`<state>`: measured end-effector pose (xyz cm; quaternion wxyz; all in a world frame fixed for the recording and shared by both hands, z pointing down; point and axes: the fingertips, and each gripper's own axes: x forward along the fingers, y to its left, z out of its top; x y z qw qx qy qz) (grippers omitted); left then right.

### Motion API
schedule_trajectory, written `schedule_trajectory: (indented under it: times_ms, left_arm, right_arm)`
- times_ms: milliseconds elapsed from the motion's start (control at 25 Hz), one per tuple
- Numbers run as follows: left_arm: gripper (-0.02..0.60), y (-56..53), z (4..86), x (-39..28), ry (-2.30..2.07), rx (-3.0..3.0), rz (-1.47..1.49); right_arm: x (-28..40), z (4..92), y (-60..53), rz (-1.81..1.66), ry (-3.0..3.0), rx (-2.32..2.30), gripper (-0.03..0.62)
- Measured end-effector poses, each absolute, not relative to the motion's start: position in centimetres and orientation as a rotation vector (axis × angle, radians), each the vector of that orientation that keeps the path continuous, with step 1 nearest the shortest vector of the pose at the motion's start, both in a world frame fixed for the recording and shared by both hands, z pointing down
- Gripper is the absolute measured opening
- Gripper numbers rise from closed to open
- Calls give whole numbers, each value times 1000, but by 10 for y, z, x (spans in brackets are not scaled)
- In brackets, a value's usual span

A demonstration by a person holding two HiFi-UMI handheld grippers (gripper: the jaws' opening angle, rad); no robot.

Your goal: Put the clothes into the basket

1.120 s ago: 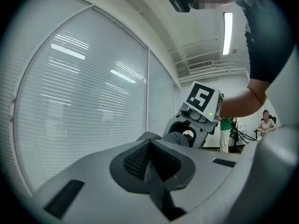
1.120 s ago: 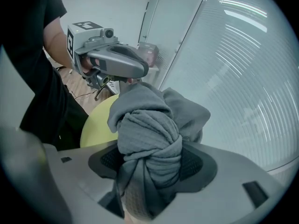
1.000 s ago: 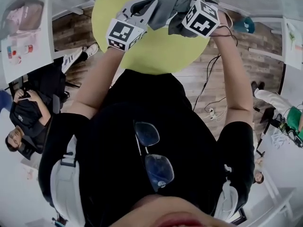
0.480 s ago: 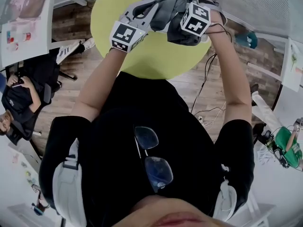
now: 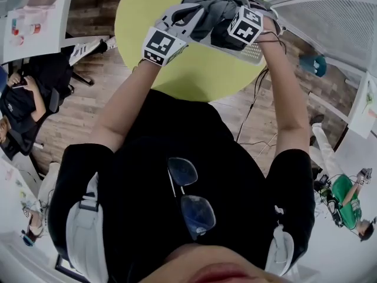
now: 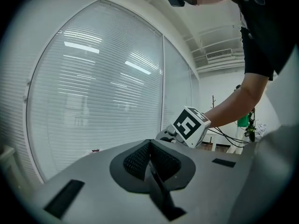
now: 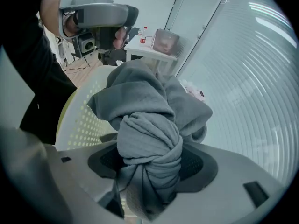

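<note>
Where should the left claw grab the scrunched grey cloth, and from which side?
Probably the loose floppy fold of the crumpled grey cloth garment sticking out past the right claw, coming in from the left claw side. The twisted part is already pinched tight.

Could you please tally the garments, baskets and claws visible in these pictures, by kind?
Grey garment: 1
White basket: 1
Claws, left claw and right claw: 2
Total: 4
</note>
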<state>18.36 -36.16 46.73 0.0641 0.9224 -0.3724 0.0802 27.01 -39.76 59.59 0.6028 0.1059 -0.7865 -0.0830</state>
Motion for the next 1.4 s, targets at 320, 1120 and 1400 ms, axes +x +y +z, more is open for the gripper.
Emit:
schedule_trajectory:
  times_ms: [320,1120,1400]
  left_arm:
    - [9,-364,482,190,-1158,2746,292]
    - [9,-352,471,188,-1224,2743,322]
    - [11,-307,414,186,-1159,2797,192]
  right_arm:
    - [280,654,-377,-97,-1787,143,330]
    - [258,612,-377,276,-2100,323,350]
    - [259,486,-330,300,-2489,698,248]
